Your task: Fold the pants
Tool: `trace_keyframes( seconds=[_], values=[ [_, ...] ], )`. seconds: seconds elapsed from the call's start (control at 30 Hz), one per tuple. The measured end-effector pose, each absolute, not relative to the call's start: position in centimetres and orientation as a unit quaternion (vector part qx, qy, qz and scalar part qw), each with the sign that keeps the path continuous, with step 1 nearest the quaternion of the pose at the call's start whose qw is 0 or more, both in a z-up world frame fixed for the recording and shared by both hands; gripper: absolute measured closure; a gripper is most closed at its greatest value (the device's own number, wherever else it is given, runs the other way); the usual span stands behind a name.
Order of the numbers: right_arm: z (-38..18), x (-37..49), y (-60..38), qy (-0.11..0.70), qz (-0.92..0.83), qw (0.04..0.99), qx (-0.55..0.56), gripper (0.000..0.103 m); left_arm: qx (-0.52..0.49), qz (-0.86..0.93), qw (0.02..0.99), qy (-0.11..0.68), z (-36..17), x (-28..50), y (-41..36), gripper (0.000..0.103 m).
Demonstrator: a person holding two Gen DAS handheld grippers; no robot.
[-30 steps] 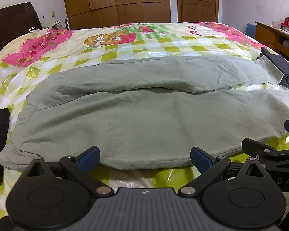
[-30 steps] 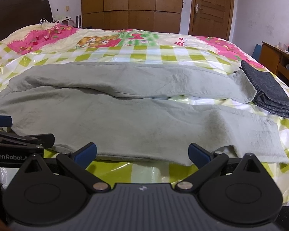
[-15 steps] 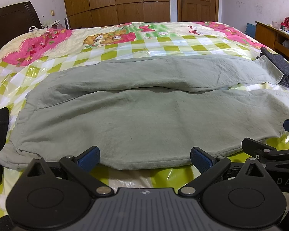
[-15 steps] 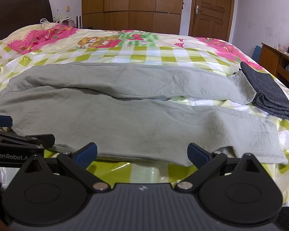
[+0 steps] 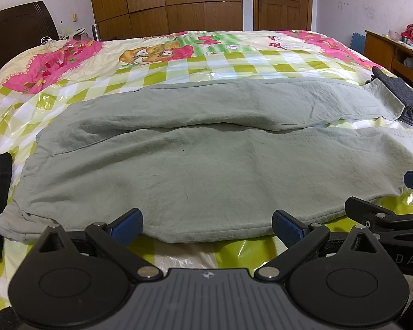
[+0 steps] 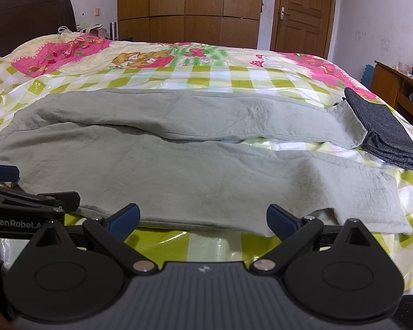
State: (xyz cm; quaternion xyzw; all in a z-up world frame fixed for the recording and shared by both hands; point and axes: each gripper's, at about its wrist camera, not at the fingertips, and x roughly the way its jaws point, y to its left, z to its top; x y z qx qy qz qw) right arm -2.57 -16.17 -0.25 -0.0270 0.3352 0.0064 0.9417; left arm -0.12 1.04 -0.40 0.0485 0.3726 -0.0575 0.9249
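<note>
On the bed (image 5: 234, 63): one pants (image 5: 206, 170), two spread grippers.

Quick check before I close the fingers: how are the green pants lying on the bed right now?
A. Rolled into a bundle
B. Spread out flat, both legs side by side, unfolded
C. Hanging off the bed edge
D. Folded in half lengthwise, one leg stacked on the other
B: the green pants lie flat on the checked bedspread, the two legs apart with a gap showing between them toward the cuffs.
</note>
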Motion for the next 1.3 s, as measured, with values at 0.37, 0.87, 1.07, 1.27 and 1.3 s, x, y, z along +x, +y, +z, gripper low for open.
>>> trace_keyframes(
  seconds=[0.37, 0.87, 1.07, 1.27, 1.3],
  values=[
    [-0.2, -2.6, -16.2, 0.335, 0.007, 0.942, -0.027, 0.006, 0.049, -0.057, 0.925, 0.373, -0.4, -0.1, 1.0, 0.0],
    [-0.2, -2.6, -16.0, 0.333, 0.006, 0.942, -0.03, 0.007, 0.051, -0.06, 0.926, 0.369, -0.5, -0.8, 0.6, 0.0],
    [0.1, -2.8, -15.4, 0.328, 0.009, 0.944, -0.033, 0.007, 0.046, -0.062, 0.926, 0.369, 0.0, -1.0, 0.8, 0.0],
    [0.7, -3.2, -15.6, 0.325, 0.017, 0.945, -0.023, 0.01, 0.035, -0.07, 0.925, 0.371, 1.5, -0.9, 1.9, 0.0],
    [0.9, -3.2, -15.6, 0.323, 0.022, 0.946, -0.02, 0.011, 0.037, -0.071, 0.927, 0.366, 2.1, -0.9, 2.3, 0.0]
  ],
)
